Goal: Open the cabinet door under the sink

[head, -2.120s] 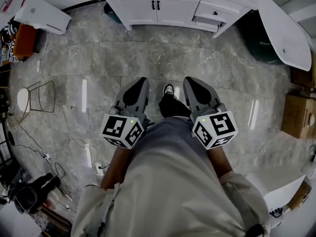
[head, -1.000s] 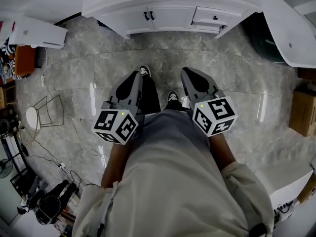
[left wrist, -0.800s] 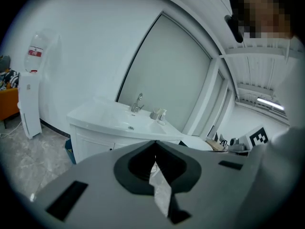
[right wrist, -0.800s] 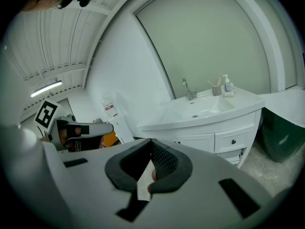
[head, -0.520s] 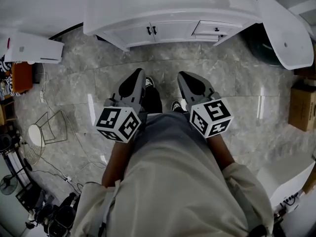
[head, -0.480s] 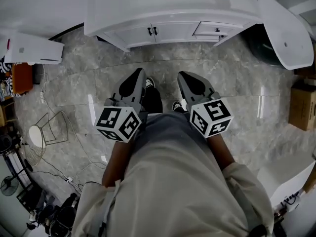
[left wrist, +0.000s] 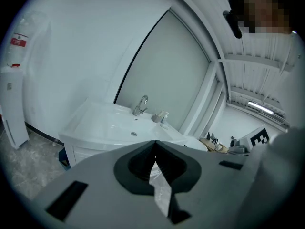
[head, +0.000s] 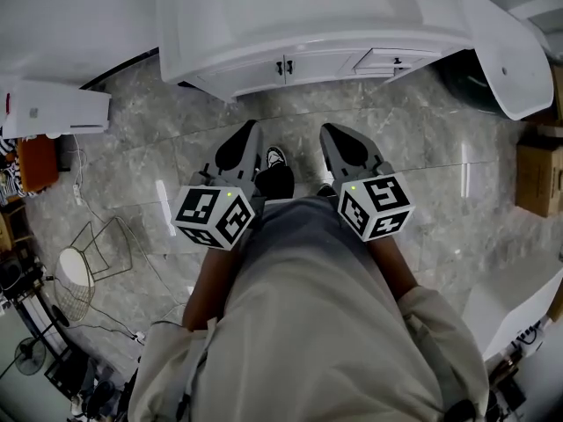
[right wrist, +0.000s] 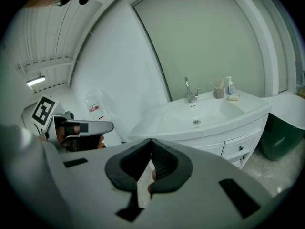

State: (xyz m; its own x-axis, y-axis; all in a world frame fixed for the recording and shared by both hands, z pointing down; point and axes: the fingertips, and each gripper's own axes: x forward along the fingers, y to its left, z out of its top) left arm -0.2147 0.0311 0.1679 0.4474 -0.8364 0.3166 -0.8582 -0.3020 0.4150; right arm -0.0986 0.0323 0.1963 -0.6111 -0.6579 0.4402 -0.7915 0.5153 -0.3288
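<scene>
The white sink vanity stands at the top of the head view. Under it are two white cabinet doors, closed, with a pair of black handles at their meeting edge. My left gripper and right gripper are held side by side at waist height, pointing at the vanity and well short of it. Both are shut with nothing between the jaws. The left gripper view shows the basin and faucet beyond the left gripper. The right gripper faces the basin.
Drawers sit to the right of the doors. A white appliance lies at the left, a white oval lid and a cardboard box at the right. A wire basket and cables lie on the marble floor.
The person has walked toward the vanity, which now sits nearer and larger in the head view. Both grippers came forward with the body and stayed shut.
</scene>
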